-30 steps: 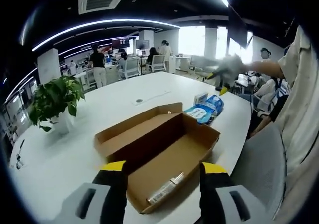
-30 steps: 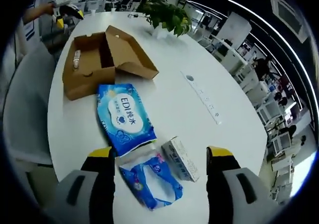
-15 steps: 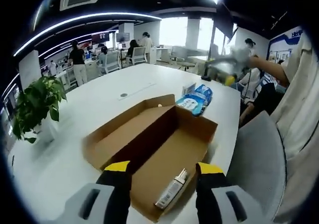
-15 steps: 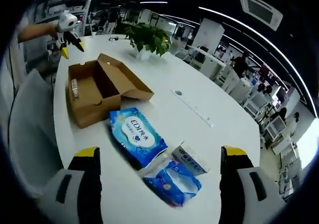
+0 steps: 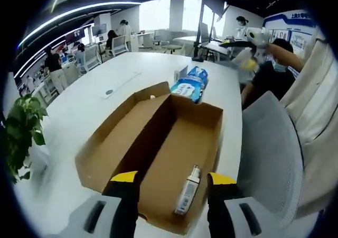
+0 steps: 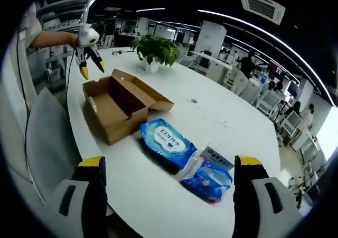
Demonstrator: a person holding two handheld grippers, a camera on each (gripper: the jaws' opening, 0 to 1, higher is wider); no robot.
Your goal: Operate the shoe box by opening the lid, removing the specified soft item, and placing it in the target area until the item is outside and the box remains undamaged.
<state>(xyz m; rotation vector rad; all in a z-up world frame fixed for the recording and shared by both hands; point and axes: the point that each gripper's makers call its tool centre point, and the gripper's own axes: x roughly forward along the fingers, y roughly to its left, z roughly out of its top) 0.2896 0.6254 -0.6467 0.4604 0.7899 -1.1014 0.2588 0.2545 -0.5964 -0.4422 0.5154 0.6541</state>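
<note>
In the left gripper view, the left tool (image 5: 171,182) hangs with jaws apart over the near end of the open shoe box (image 5: 158,153), where a small packet (image 5: 187,190) lies inside. Beyond the box, the blue wipes pack (image 5: 189,85) rests on the white counter (image 5: 95,100). In the right gripper view, the right tool (image 6: 169,166) is spread wide above the counter's near edge; a smaller blue pack (image 6: 208,179) lies just beside the wipes, with a potted plant (image 6: 155,50) far off.

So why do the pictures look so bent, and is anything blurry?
Fisheye lenses curve both views: the table edge bows in the right gripper view. In the left gripper view the shoe box stretches, the other hand-held gripper is motion-blurred, and bright windows wash out the far room.
</note>
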